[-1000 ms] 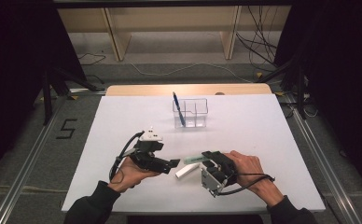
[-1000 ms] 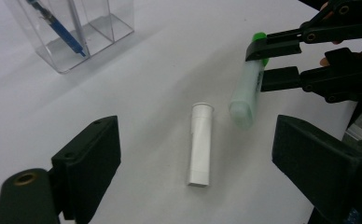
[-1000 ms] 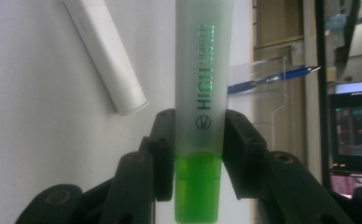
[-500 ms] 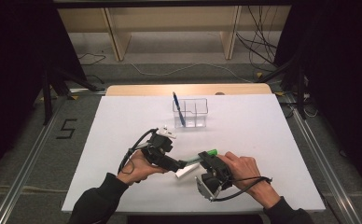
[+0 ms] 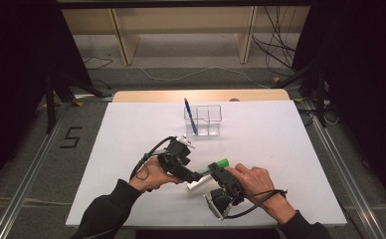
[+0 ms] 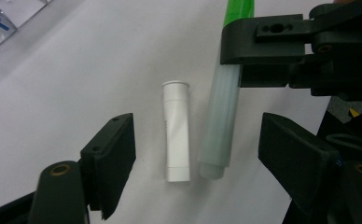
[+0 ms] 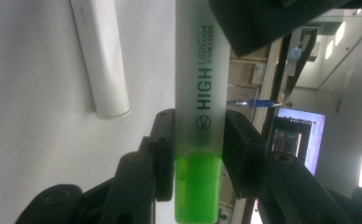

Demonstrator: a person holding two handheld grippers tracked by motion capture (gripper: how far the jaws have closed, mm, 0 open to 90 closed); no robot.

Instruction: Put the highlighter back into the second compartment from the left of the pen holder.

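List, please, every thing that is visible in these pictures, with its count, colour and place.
highlighter: 1, frosted barrel with green end, clamped in the right gripper, above the table
white tube: 1, white, lying on the table beside the highlighter
organizer: 1, clear, far middle of the table
pen: 1, blue, leaning in the organizer
table: 1, white top
shelf: 1, pale wood, behind the table
cables: several, black and white, on the floor behind
left gripper: 1, black, jaws just been closing, apart around the tube and the highlighter's pale end
right gripper: 1, black, shut on the highlighter
hands: 2, dark sleeves, near edge
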